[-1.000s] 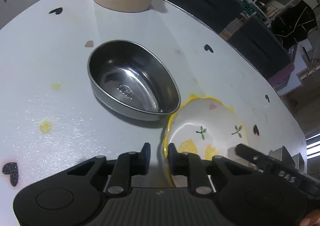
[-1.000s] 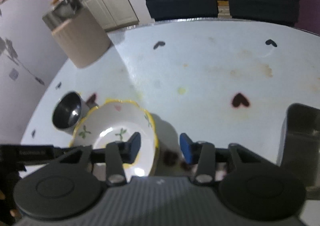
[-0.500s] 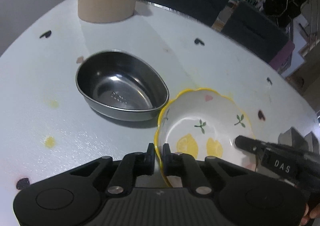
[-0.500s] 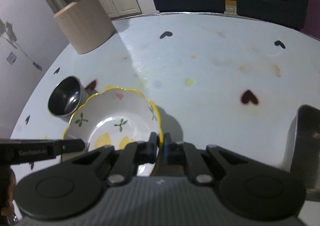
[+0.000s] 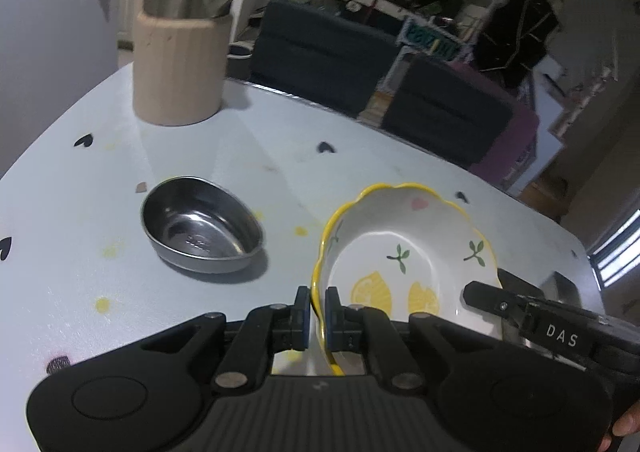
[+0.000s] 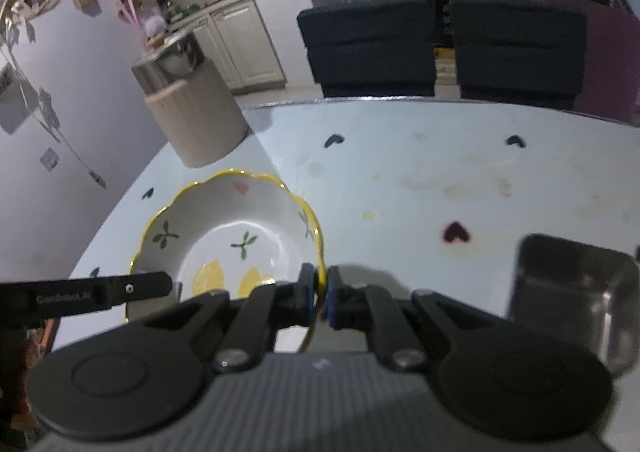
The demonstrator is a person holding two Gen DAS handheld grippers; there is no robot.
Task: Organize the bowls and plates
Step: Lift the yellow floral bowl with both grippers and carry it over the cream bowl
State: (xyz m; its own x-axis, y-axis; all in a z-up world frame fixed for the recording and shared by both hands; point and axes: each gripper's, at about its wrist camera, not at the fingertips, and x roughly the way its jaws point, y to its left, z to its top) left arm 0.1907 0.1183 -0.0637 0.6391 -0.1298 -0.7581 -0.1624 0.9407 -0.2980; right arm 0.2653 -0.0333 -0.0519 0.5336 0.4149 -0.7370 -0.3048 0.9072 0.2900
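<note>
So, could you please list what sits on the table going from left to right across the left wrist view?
Beige canister at the far left, then the steel oval bowl, then the lemon-patterned bowl pinched at its rim by the left gripper, then the right gripper on its other side.

A white scalloped ceramic bowl [image 5: 408, 252] is showing a yellow rim, lemon slices, green sprigs and a pink heart. A pale blue table [image 6: 420, 179] is wearing dark hearts and yellow dots. A silver steel oval bowl [image 5: 200, 230] is gleaming grey.
</note>
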